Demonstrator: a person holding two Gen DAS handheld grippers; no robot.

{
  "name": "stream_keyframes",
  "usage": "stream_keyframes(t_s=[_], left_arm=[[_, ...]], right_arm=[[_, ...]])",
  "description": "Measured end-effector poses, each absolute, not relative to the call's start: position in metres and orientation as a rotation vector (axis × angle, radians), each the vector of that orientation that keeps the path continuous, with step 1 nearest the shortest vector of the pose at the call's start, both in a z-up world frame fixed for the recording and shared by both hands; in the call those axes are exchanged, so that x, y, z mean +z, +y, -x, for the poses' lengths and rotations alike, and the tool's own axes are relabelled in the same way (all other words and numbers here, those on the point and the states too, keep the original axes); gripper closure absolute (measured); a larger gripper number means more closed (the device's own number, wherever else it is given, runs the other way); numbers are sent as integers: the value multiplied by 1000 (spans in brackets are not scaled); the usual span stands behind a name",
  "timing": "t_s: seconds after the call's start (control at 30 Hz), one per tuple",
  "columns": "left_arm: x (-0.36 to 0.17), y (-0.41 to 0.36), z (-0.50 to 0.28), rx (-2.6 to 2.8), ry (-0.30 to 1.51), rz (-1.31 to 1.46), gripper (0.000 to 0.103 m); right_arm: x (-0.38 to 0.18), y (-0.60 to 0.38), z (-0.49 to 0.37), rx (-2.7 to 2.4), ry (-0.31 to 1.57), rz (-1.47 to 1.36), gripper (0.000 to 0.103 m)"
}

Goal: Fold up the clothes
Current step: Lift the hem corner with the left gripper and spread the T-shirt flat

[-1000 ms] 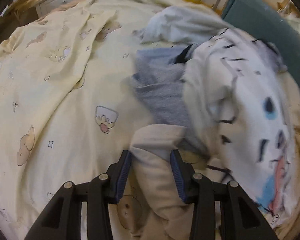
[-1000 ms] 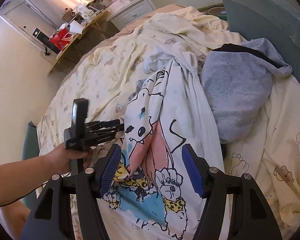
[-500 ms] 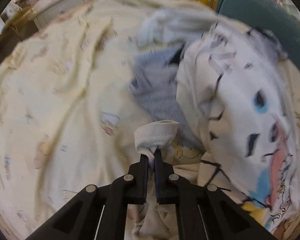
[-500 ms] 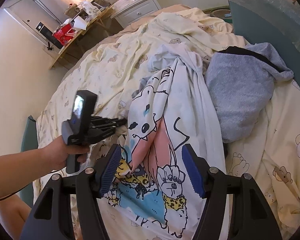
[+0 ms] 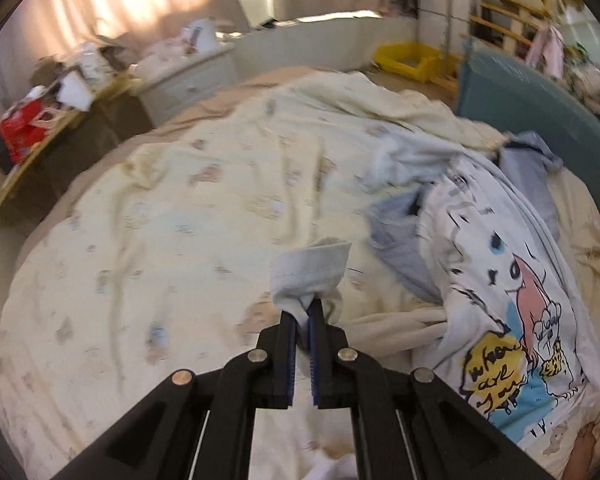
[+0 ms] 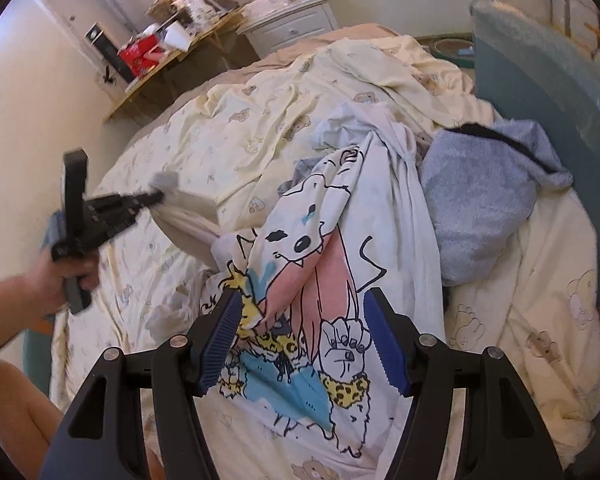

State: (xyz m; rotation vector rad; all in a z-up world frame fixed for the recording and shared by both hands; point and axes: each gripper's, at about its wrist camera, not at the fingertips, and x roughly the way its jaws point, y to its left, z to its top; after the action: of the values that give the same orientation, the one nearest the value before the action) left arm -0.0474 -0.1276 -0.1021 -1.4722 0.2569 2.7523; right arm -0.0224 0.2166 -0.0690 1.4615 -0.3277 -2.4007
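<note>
A white cartoon-print T-shirt (image 6: 336, 248) lies crumpled on the bed; it shows at the right in the left wrist view too (image 5: 512, 288). My left gripper (image 5: 304, 312) is shut on a hemmed white cloth edge (image 5: 310, 270), lifted above the quilt; the right wrist view shows the left gripper (image 6: 156, 198) at the left, pulling that cloth (image 6: 188, 216) up from under the shirt. My right gripper (image 6: 300, 320) hangs open just over the shirt's print, with nothing between its fingers. A grey fleece garment (image 6: 480, 196) lies beside the shirt.
A pale yellow bear-print quilt (image 5: 172, 216) covers the bed. A teal headboard (image 6: 540, 80) stands at the right. A white nightstand (image 6: 292, 26) and a cluttered wooden shelf (image 6: 152, 60) stand beyond the bed. A person's hand (image 6: 56, 280) holds the left gripper.
My left gripper closed on the white cloth edge and raised it up and away from the quilt. The right gripper stayed open over the shirt, shifting only slightly.
</note>
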Motion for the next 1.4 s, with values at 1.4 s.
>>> stream_keyframes(t_s=[1.4], left_arm=[[37,-469,-102,3755,-7,1449,98]], right_arm=[[-13,57,93,-2274,152,-1393,35]])
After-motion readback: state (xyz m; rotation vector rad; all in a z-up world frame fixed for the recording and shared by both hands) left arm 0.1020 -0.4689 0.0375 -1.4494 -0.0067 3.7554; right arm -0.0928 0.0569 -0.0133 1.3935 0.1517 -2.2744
